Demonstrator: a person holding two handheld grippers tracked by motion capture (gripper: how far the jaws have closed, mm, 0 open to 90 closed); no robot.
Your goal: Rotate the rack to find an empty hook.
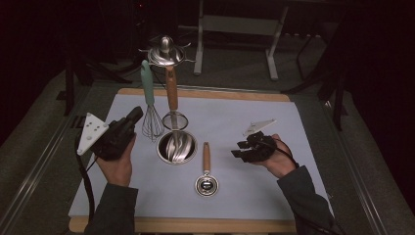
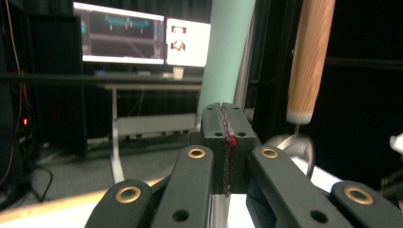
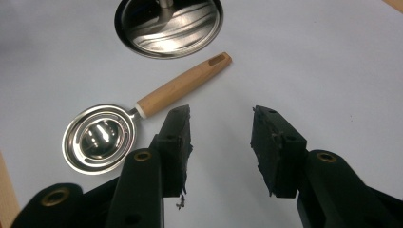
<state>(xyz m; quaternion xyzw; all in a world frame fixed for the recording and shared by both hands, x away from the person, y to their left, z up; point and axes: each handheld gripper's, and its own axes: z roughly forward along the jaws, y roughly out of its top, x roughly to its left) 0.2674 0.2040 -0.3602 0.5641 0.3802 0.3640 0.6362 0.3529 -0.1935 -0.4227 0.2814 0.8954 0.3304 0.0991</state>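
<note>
Beside the spoon [image 3: 142,121], right tool [image 3: 221,137] open

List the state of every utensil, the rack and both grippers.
Whisk: hanging on the rack, wires down.
Strainer: hanging on the rack, above the base.
Rack: upright on the mat.
Scoop: lying flat on the mat, apart from the right gripper.
Left gripper: shut, nothing between its jaws.
Right gripper: open, empty, near the scoop.
</note>
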